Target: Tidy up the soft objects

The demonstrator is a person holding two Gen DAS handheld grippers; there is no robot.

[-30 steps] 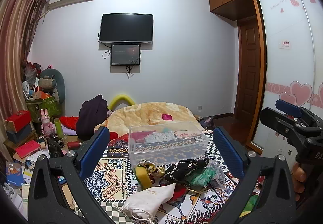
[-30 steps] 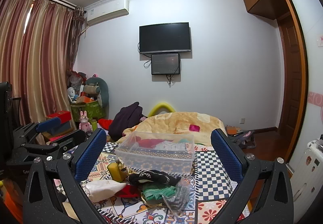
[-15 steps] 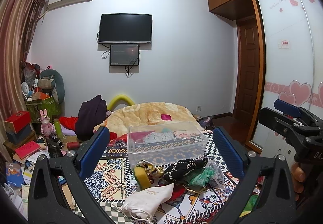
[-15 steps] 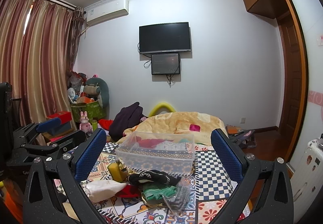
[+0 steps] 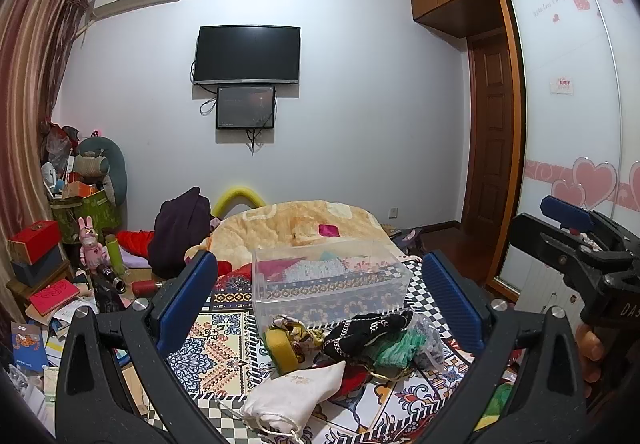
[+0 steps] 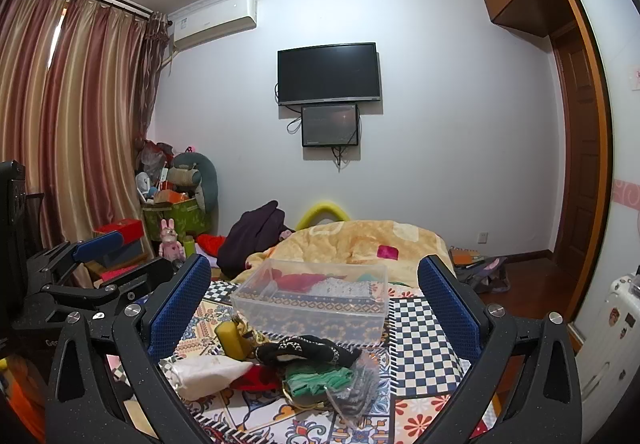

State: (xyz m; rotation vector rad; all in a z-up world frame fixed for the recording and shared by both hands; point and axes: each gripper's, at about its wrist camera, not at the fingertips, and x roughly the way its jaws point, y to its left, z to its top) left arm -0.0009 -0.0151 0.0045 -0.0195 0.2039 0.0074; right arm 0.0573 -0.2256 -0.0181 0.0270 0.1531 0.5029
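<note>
Patterned bedspread [image 5: 224,348] | clear bin [image 5: 328,284] | wall TV [image 5: 248,53]

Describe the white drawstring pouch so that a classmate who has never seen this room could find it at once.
Start at the clear plastic bin on the patterned bedspread. A heap of soft items lies before it; the white drawstring pouch is nearest the camera, the only plain white piece.

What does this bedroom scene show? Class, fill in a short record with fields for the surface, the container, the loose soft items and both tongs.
surface: patterned bedspread
container: clear plastic bin, upright, some fabric already inside
loose items: white drawstring pouch, black patterned cloth, green cloth, yellow roll, all heaped in front of the bin
left tongs: open, holding nothing, above the heap
right tongs: open, holding nothing
</note>
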